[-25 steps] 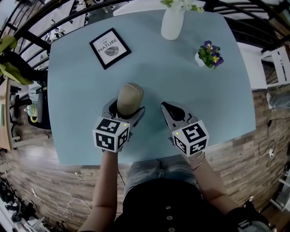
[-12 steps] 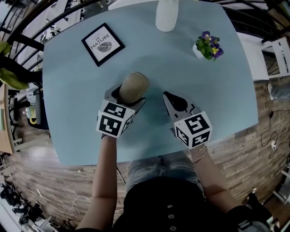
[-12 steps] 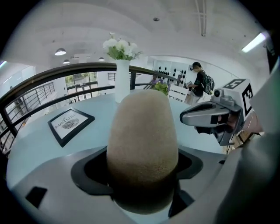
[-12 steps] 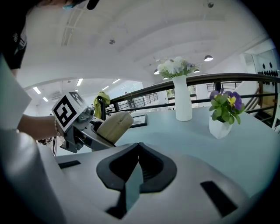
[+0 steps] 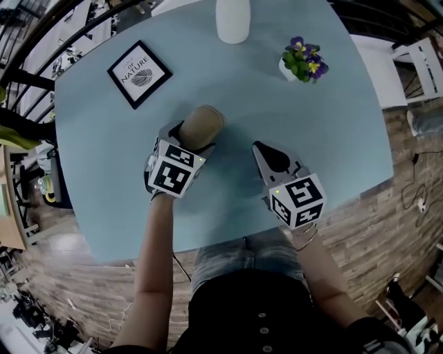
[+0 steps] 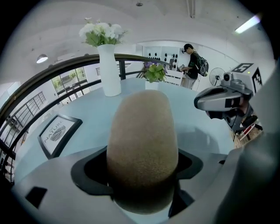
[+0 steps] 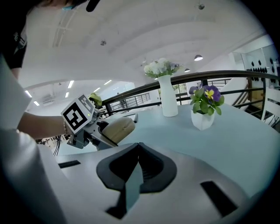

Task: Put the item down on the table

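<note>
**Two grippers over a pale blue tabletop, the left one carrying a tan item**

The left gripper (image 5: pixel 188 140) has its fingers (image 6: pixel 89 168) clenched around the near end of a tan, rounded, rough-textured item (image 6: pixel 142 140). Most of the item sticks out forward past the fingertips, pointing away from the person. Gripping it at the near end probably leaves the far end free to meet the surface first.

From the right gripper view, the item looks raised a little above the tabletop (image 5: pixel 332 138), so it seems not yet put down.

The right gripper (image 5: pixel 268 157) sits to the right of the left fingers, apart from them. Its fingers (image 7: pixel 151 168) are pressed together with nothing between them. It appears to be idle, likely because one gripper is enough for this item.

Beyond the left fingers stand three things:
- a framed print (image 5: pixel 138 74), ahead and to the left
- a white vase (image 5: pixel 232 21), roughly straight ahead
- a small pot of purple flowers (image 5: pixel 301 60), ahead and to the right

All three are well apart from the item. The bare surface under the fingers looks like a suitable place to set it down.
</note>
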`<state>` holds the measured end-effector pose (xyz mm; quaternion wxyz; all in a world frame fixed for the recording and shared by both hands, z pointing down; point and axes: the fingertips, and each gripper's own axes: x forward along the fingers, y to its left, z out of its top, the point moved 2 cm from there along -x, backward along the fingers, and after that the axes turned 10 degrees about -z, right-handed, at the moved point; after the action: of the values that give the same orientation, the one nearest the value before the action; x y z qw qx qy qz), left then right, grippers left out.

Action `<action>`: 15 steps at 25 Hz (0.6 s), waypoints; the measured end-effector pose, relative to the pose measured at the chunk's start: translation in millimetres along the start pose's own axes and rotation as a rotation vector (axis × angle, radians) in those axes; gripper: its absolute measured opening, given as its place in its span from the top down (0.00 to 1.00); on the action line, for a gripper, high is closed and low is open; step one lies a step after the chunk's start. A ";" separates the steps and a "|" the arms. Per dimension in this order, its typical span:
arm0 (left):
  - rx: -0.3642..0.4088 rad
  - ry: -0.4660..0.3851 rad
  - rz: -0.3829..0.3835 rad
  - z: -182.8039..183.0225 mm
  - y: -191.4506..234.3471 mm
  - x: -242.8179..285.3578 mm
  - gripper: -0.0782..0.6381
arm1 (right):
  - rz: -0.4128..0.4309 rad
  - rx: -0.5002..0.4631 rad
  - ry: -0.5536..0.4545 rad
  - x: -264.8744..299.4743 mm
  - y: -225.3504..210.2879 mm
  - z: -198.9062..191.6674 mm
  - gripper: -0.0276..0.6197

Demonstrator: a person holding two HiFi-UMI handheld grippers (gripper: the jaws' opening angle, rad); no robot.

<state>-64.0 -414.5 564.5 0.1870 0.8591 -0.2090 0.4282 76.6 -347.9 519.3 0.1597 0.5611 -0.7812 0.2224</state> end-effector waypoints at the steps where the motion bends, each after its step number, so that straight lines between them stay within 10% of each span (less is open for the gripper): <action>1: 0.008 0.013 -0.006 0.2 -0.5 3.6 0.33 | -0.005 0.004 0.002 -1.3 -2.6 -1.3 0.95; 15: 0.066 0.101 -0.033 8.1 -2.7 29.8 0.33 | -0.033 0.045 0.027 -13.6 -23.1 -16.1 0.95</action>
<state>-41.0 -422.2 583.8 0.1758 0.8452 -0.1709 0.4748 102.8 -334.7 530.1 0.1615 0.5743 -0.7643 0.2447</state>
